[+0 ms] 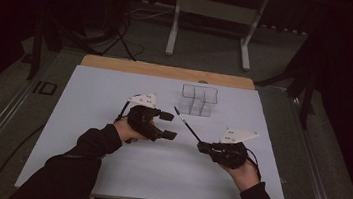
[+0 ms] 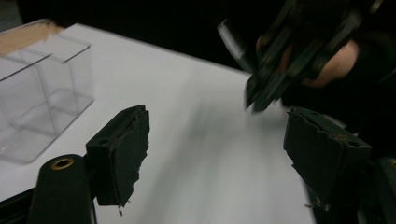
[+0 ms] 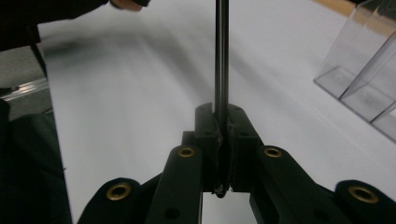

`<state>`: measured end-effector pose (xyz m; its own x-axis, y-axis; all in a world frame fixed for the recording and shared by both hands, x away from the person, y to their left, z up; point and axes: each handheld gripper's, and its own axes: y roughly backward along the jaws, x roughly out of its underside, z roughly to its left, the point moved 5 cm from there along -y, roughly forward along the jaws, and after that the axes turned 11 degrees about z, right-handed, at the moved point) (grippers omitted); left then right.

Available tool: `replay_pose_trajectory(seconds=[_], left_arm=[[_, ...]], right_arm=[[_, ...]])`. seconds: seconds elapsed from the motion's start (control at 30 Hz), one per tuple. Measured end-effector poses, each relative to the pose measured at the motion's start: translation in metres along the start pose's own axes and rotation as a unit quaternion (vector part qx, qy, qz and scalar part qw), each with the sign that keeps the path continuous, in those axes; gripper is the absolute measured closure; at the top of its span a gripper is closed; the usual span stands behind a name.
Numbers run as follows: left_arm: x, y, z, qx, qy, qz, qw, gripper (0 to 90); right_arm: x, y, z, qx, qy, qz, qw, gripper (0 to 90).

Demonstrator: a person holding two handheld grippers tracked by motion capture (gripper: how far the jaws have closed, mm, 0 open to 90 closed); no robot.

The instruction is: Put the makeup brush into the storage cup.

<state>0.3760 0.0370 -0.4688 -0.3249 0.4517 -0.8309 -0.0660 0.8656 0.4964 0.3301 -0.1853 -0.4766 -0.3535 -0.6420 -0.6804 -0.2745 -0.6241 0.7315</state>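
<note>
White table — right tool pinches a thin rod (tip blurred); left tool gapes.

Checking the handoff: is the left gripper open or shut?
Open. The left gripper has its two jaws wide apart with bare white table between them and nothing held.

lab/studio | dark curtains | tripod legs | white-covered table | carpet floor
</note>
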Motion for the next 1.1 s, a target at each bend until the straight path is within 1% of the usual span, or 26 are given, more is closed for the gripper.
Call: replay_pose_trajectory(seconds=[0.03, 0.07, 0.1, 0.13, 0.17, 0.2, 0.23, 0.27, 0.3, 0.33, 0.37, 0.4, 0.43, 0.5, 0.53, 0.63, 0.67, 0.73, 0.8, 0.83, 0.87, 0.9, 0.93, 1.0, 1.07, 1.1], left_arm=[[-0.001, -0.001, -0.001, 0.006, 0.005, -0.009, 0.9999, 22.7], [-0.003, -0.002, -0.002, 0.002, 0.013, -0.021, 0.9997, 24.3], [-0.004, -0.002, -0.004, 0.007, 0.016, -0.033, 0.9993, 25.8], [-0.005, -0.002, -0.005, 0.006, 0.017, -0.037, 0.9992, 29.2], [-0.006, -0.003, -0.006, 0.007, 0.02, -0.045, 0.9988, 30.2], [-0.007, -0.004, -0.007, 0.013, 0.024, -0.049, 0.9984, 34.0], [-0.007, -0.005, -0.008, 0.013, 0.025, -0.051, 0.9983, 36.9], [-0.007, -0.005, -0.008, 0.018, 0.027, -0.053, 0.9981, 38.6], [-0.008, -0.006, -0.008, 0.022, 0.028, -0.052, 0.998, 42.8], [-0.008, -0.006, -0.008, 0.024, 0.028, -0.055, 0.9978, 46.1], [-0.009, -0.006, -0.008, 0.032, 0.03, -0.058, 0.9974, 50.4], [-0.011, -0.007, -0.008, 0.032, 0.028, -0.058, 0.9974, 53.2], [-0.012, -0.007, -0.008, 0.038, 0.029, -0.059, 0.9971, 55.2], [-0.014, -0.007, -0.008, 0.04, 0.031, -0.06, 0.997, 58.8], [-0.015, -0.007, -0.008, 0.047, 0.031, -0.061, 0.9966, 61.4], [-0.017, -0.007, -0.008, 0.051, 0.03, -0.06, 0.9965, 70.4], [-0.018, -0.007, -0.007, 0.049, 0.031, -0.06, 0.9965, 73.5], [-0.019, -0.007, -0.007, 0.059, 0.03, -0.059, 0.9961, 78.9], [-0.019, -0.007, -0.007, 0.06, 0.028, -0.057, 0.9962, 80.8], [-0.02, -0.007, -0.008, 0.069, 0.027, -0.058, 0.9956, 82.4], [-0.021, -0.008, -0.011, 0.078, 0.019, -0.052, 0.9954, 83.4], [-0.022, -0.008, -0.013, 0.081, 0.013, -0.05, 0.9954, 84.6], [-0.023, -0.009, -0.015, 0.076, 0.007, -0.047, 0.996, 84.8], [-0.025, -0.01, -0.016, 0.071, -0.002, -0.045, 0.9964, 85.1], [-0.027, -0.01, -0.015, 0.075, 0.016, -0.039, 0.9963, 85.1], [-0.028, -0.01, -0.015, 0.069, 0.017, -0.036, 0.9968, 85.1]], right_arm=[[-0.001, -0.001, 0.001, 0.001, 0.004, -0.007, 1.0, 85.1], [-0.001, -0.001, 0.002, 0.002, 0.005, -0.01, 0.9999, 85.1], [-0.002, -0.003, 0.002, 0.002, 0.006, -0.012, 0.9999, 85.1], [-0.002, -0.004, 0.003, 0.003, 0.007, -0.013, 0.9999, 85.1], [-0.002, -0.005, 0.003, 0.003, 0.008, -0.014, 0.9999, 85.1], [-0.002, -0.006, 0.003, 0.001, 0.009, -0.014, 0.9999, 85.1], [-0.002, -0.007, 0.004, 0.005, 0.011, -0.014, 0.9998, 85.1], [-0.002, -0.007, 0.004, 0.004, 0.012, -0.015, 0.9998, 85.1], [-0.001, -0.008, 0.004, 0.002, 0.012, -0.014, 0.9998, 85.1], [-0.001, -0.008, 0.004, 0.005, 0.013, -0.014, 0.9998, 85.1], [-0.001, -0.008, 0.004, 0.003, 0.013, -0.015, 0.9998, 85.1], [0.0, -0.008, 0.004, 0.002, 0.013, -0.015, 0.9998, 85.0], [0.0, -0.009, 0.003, 0.003, 0.013, -0.013, 0.9998, 85.1], [0.001, -0.01, 0.003, 0.002, 0.013, -0.013, 0.9998, 85.0], [0.001, -0.01, 0.003, 0.0, 0.013, -0.012, 0.9998, 85.1], [0.002, -0.011, 0.003, -0.001, 0.014, -0.012, 0.9998, 85.0], [0.002, -0.011, 0.003, 0.0, 0.016, -0.012, 0.9998, 85.0], [0.002, -0.011, 0.003, -0.002, 0.017, -0.012, 0.9998, 85.0], [0.002, -0.011, 0.003, 0.0, 0.018, -0.012, 0.9998, 85.0], [0.002, -0.012, 0.003, 0.0, 0.021, -0.009, 0.9997, 84.5], [0.003, -0.013, 0.003, 0.002, 0.023, -0.005, 0.9997, 84.3], [0.004, -0.014, 0.002, 0.003, 0.023, -0.002, 0.9997, 83.7], [0.004, -0.015, 0.002, 0.003, 0.024, 0.0, 0.9997, 83.4], [0.006, -0.016, 0.0, 0.003, 0.024, -0.001, 0.9997, 82.9], [0.006, -0.015, -0.001, 0.006, 0.02, -0.002, 0.9998, 82.3], [0.005, -0.014, -0.001, 0.003, 0.018, -0.005, 0.9998, 80.9]])
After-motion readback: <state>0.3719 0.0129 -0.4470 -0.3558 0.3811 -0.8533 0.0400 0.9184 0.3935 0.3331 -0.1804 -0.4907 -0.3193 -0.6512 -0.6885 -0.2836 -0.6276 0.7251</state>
